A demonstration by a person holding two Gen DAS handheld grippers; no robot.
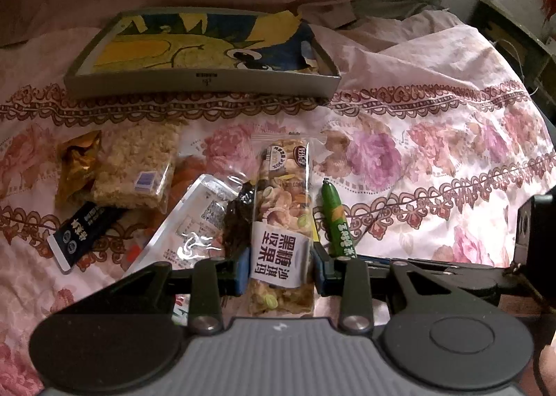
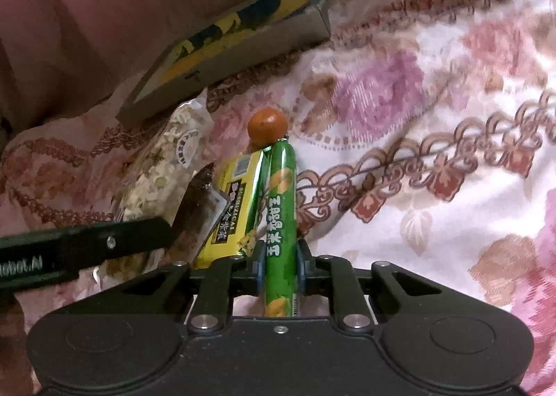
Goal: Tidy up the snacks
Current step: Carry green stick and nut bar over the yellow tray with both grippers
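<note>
My left gripper (image 1: 281,269) is shut on a clear-wrapped nut bar (image 1: 283,208) with a white label, lying lengthwise between the pads. My right gripper (image 2: 280,269) is shut on a green corn sausage stick (image 2: 281,219), which also shows in the left wrist view (image 1: 335,219) just right of the nut bar. A shallow grey box (image 1: 201,81) with a yellow and blue lining lies beyond the snacks, and shows tilted in the right wrist view (image 2: 243,48). Both grippers sit close together over the snack pile.
On the floral bedsheet (image 1: 434,153) lie a rice crisp block (image 1: 135,166), a gold wrapper (image 1: 78,161), a dark sachet (image 1: 83,236), a clear packet (image 1: 194,222) and seaweed (image 1: 238,219). A yellow pack (image 2: 232,201) and an orange (image 2: 267,126) lie by the sausage. The left gripper's arm (image 2: 83,250) crosses the right wrist view.
</note>
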